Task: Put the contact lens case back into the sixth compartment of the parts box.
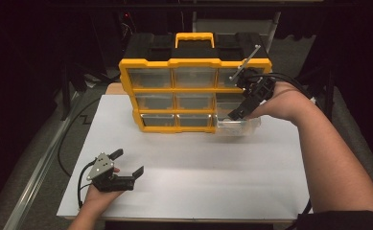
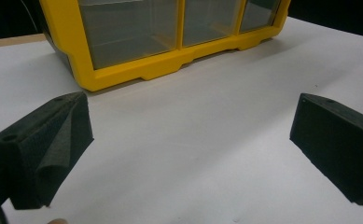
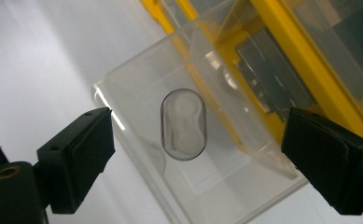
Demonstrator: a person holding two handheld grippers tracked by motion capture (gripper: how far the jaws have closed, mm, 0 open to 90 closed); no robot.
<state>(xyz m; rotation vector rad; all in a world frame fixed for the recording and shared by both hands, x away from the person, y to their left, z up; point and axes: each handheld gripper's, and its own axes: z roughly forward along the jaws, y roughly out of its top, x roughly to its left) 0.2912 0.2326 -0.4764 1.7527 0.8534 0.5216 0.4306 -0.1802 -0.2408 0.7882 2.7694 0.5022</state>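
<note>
**Clear drawer pulled out of a yellow organizer, right gripper spread around it**

A white table [image 1: 184, 191] holds a yellow-framed parts organizer [image 1: 174, 96] standing upright at its far side, with a yellow carry handle on top and three rows of clear drawers facing the person.

The clear drawer [image 1: 237, 125] of the bottom row, at the right end, is drawn partway out of its slot. It lies on the table at the organizer's lower right corner, with its long axis running from the organizer toward the near right. Its front face, with an oval finger recess, points away from the organizer. In the right gripper view the drawer [image 3: 193, 154] sits tilted across the picture, its recess in the middle, its far end still by the yellow frame.

The right gripper [image 1: 239, 112] comes in from the right side, held by a hand whose forearm reaches up from the near right. Its jaws are spread wide, one on each side of the drawer's front. The right gripper view shows gaps between the pads and the clear walls, so nothing is pinched.

The left gripper [image 1: 129, 163] rests low over the near left of the table, well apart from the organizer. Its jaws are spread too, with bare table between them, pointing toward the organizer's lower left corner.
</note>
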